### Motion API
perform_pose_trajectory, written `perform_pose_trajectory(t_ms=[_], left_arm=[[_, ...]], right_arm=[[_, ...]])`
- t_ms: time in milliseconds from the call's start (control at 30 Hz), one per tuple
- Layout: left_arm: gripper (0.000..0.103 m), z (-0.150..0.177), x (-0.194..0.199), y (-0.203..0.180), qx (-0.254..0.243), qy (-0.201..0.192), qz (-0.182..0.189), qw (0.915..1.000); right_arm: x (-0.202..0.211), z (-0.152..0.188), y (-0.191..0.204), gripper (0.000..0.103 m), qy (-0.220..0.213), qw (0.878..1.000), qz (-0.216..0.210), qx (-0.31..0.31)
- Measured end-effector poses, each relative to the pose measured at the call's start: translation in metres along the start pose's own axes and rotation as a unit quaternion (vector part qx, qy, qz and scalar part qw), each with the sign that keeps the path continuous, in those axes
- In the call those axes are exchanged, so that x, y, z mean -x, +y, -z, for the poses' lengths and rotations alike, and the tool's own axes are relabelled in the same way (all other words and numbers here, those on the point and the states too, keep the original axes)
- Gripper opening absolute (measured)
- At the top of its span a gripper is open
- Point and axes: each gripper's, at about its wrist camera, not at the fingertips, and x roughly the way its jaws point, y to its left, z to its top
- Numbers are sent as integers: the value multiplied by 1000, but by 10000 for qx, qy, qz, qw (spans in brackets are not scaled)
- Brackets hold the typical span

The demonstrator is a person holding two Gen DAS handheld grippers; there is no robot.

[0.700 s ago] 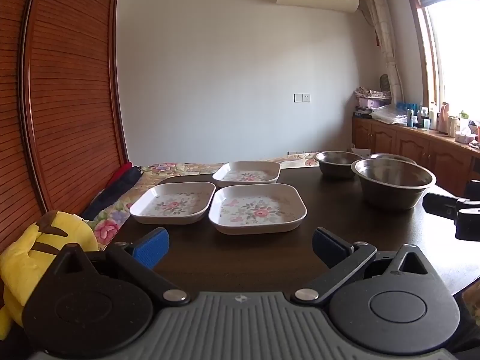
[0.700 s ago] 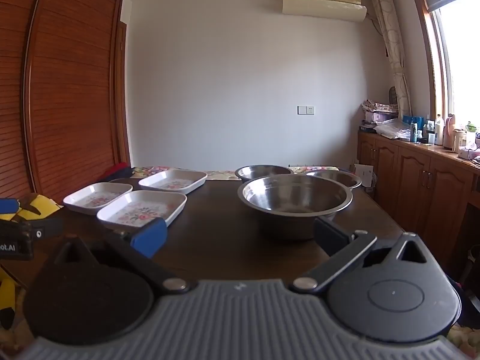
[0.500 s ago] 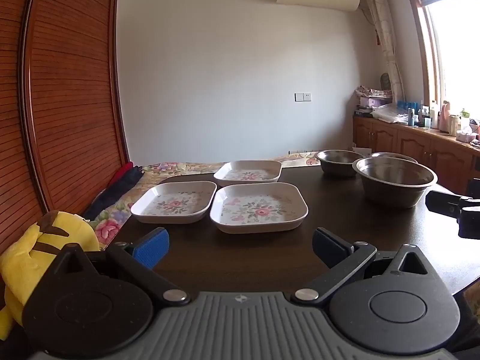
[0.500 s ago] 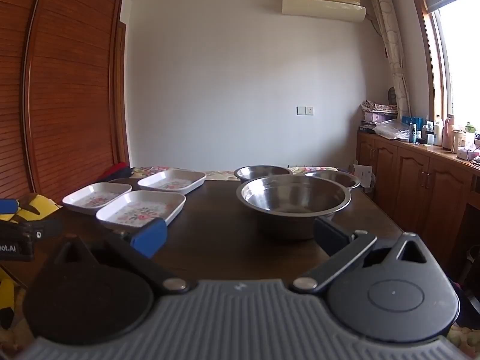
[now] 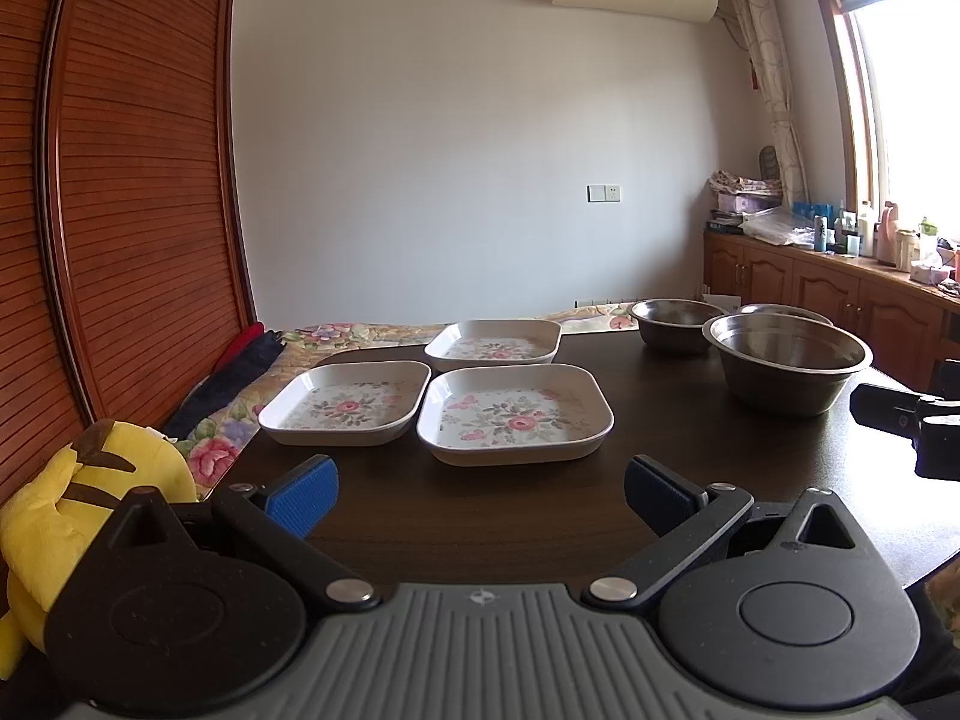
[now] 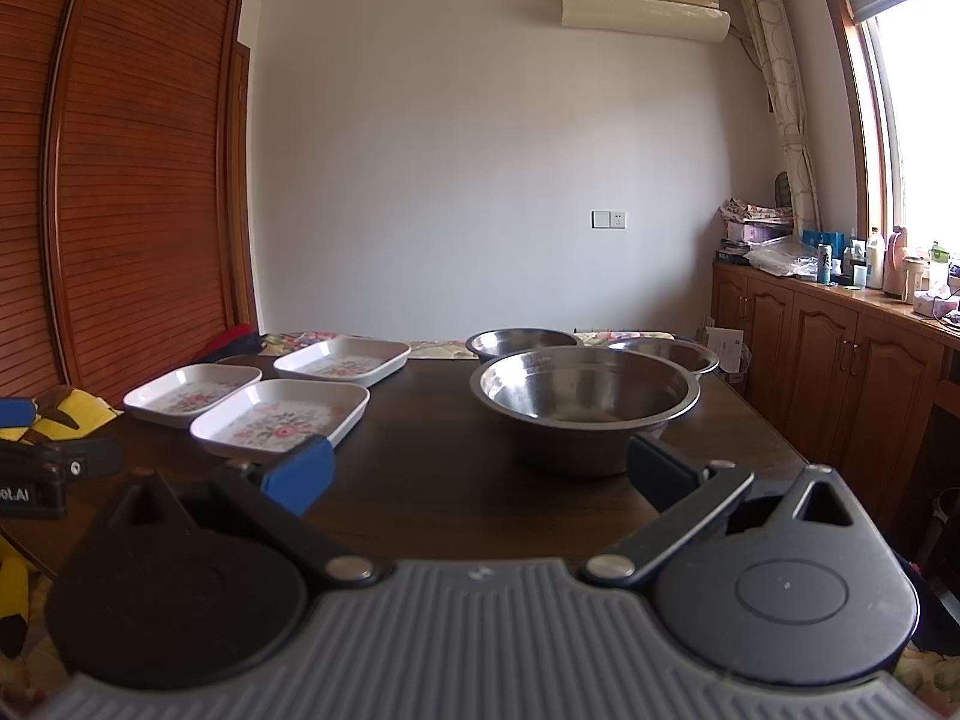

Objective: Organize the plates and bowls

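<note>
The fingers (image 5: 302, 495) of the left gripper (image 5: 480, 495) stand wide apart with nothing between them, short of the nearest floral plate (image 5: 515, 411); the fingers (image 6: 298, 474) of the right gripper (image 6: 480, 471) are likewise spread and empty, just short of the large steel bowl (image 6: 585, 402).

Taking the large steel bowl as landmark: the three white square plates lie to its left on the dark table (image 5: 480, 516). The nearest floral plate sits closest to the left gripper, a second plate (image 5: 346, 401) lies just beside it on the far-left side, their rims nearly touching, and a third plate (image 5: 493, 345) lies just behind the pair. Two smaller steel bowls stand behind the landmark: one (image 6: 521, 343) behind and to its left, one (image 6: 671, 354) behind and to its right, its rim partly hidden by the landmark. No plate or bowl is stacked yet, so the task appears to be at its start.

Likely hazards, as judgement:
- The plates have shallow, sloping rims; a pinch set too near the edge could slip, or tip the plate on lifting.
- The close spacing of the plates means that a finger sliding under one rim may push its neighbour.
- The second plate lies near the table's left edge; a sideways push could send it onto the flowered bedding (image 5: 216, 456) beside the yellow plush toy (image 5: 84, 498).
- The steel bowl's smooth wall offers little grip; only the rim suits a pinch.
- The grippers work side by side and could collide.
</note>
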Motion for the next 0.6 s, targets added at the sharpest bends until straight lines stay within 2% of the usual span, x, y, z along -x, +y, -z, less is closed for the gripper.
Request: perform_pose_trajectory(t_ms=[600], left_arm=[[103, -1, 0, -1, -9, 3, -13, 10000]], right_arm=[[2, 0, -1, 103, -20, 10000, 15, -18]])
